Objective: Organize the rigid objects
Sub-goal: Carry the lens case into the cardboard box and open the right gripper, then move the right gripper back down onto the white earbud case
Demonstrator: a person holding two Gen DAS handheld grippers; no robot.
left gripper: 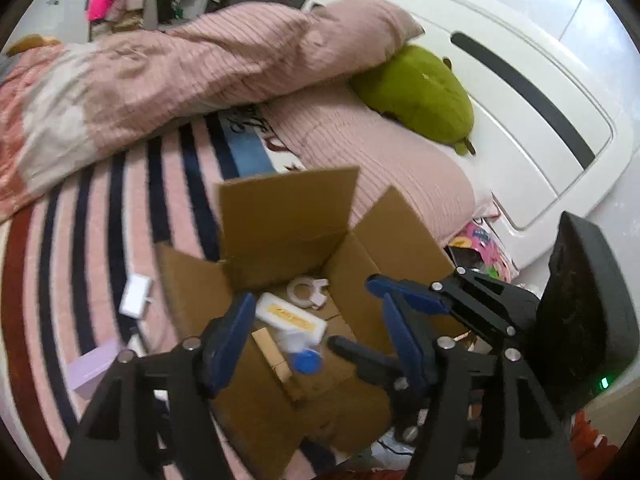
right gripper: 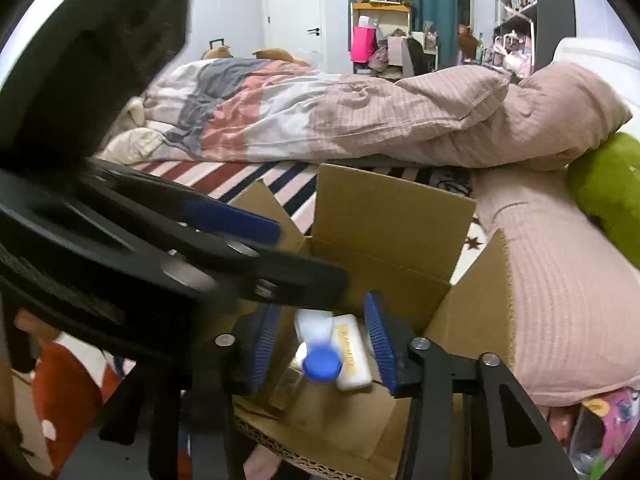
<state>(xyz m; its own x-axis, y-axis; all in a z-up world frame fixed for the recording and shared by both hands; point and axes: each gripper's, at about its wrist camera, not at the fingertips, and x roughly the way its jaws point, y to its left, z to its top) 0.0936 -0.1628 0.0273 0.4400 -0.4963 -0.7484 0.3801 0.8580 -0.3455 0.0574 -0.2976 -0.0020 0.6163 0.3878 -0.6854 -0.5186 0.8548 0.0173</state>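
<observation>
The cardboard box [left gripper: 280, 240] sits open on the striped bed [left gripper: 100, 216], its flaps standing up on the left, far and right sides, leaving the top clear for reaching in. On its floor lie a white tape dispenser [left gripper: 307, 289] at the far end, a white case with a yellow label [left gripper: 290, 316] and a white bottle with a blue cap [left gripper: 306, 360] nearer. Left of the box on the bed lie a small white box [left gripper: 135, 295] and a lilac box [left gripper: 90, 368]. The left gripper [left gripper: 324, 340] tilts down over the box's near edge, jaws spread, nothing between the pads. The right gripper [right gripper: 322, 344] angles down into the box from the right, jaws apart around the bottle without pressing it.
</observation>
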